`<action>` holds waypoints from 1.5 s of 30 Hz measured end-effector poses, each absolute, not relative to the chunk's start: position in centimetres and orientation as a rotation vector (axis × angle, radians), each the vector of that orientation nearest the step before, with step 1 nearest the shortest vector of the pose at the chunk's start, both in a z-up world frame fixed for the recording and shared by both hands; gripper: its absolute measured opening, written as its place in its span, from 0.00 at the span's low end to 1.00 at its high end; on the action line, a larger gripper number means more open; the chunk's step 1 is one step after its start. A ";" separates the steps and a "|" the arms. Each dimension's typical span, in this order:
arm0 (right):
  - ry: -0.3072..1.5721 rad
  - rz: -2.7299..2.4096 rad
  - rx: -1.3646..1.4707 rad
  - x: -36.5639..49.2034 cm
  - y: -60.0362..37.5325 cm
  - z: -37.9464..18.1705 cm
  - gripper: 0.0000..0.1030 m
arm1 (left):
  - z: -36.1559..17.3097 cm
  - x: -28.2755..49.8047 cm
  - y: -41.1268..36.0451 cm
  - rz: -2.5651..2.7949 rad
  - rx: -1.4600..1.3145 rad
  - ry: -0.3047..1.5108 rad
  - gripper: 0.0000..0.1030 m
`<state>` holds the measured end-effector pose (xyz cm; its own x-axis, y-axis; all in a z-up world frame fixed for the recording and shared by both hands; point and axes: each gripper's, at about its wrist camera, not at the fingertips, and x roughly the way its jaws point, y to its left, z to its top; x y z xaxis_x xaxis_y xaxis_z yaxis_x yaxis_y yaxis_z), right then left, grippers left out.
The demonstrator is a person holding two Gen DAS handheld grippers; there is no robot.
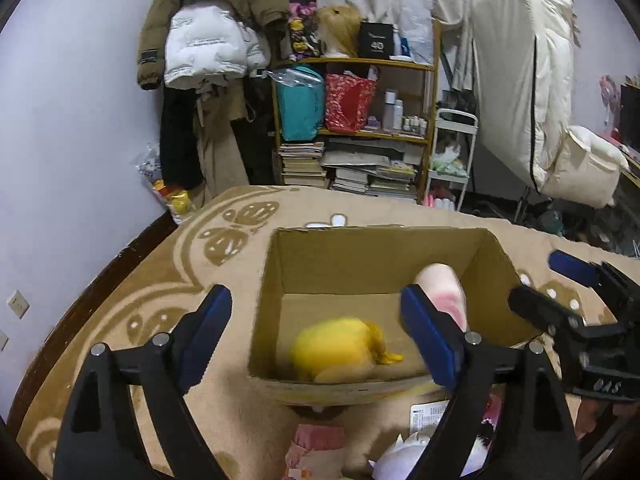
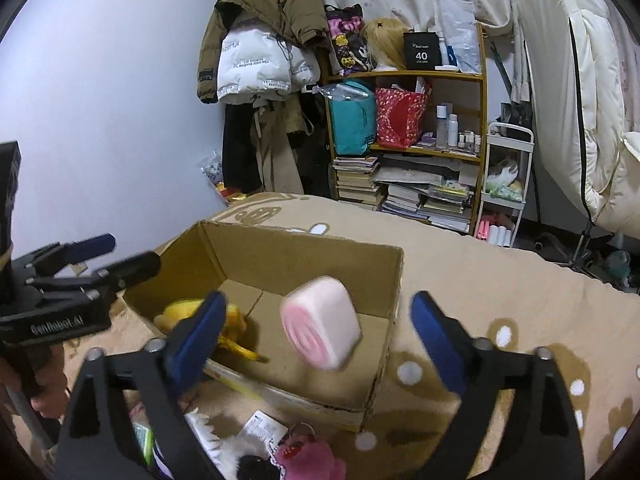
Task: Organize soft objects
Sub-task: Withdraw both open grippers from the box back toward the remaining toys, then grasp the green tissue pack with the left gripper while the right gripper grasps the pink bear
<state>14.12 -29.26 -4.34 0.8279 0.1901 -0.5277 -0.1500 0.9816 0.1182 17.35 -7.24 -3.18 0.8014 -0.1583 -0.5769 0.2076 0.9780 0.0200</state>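
Note:
An open cardboard box [image 1: 372, 264] [image 2: 304, 256] stands on a tan patterned blanket. A yellow plush [image 1: 340, 348] [image 2: 188, 312] lies in it, blurred. A pink and white block-shaped plush [image 2: 320, 328] [image 1: 444, 292] hangs in the air over the box, blurred, between my open right gripper's fingers and touching neither. My right gripper [image 2: 320, 336] is open and empty; it also shows in the left wrist view [image 1: 548, 280]. My left gripper [image 1: 316, 332] is open and empty over the box's near wall; it shows in the right wrist view [image 2: 116, 252].
More soft toys lie on the blanket in front of the box: a pink furry one [image 2: 316, 460], a white one [image 1: 404, 456] and a paper tag [image 2: 260, 428]. Behind are a wooden shelf [image 1: 352, 120], hanging coats [image 1: 212, 40] and a white quilt [image 1: 532, 92].

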 end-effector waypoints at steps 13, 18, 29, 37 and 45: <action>0.579 0.184 0.083 12.1 -29.2 -3.7 1.00 | -0.6 14.7 -5.4 -0.125 0.143 0.623 0.99; 0.585 0.182 0.098 10.1 -29.1 -3.2 1.00 | -0.5 13.5 -4.5 -0.109 0.127 0.674 0.99; 0.643 0.213 0.069 6.3 -27.8 -3.3 1.00 | -0.2 10.0 -3.3 -0.065 0.139 0.747 0.99; 0.706 0.211 0.144 5.1 -27.8 -5.1 1.00 | -2.1 8.7 -2.8 -0.063 0.139 0.821 0.99; 0.747 0.177 0.181 4.6 -28.8 -7.1 1.00 | -4.4 8.3 -3.4 -0.075 0.155 0.888 0.99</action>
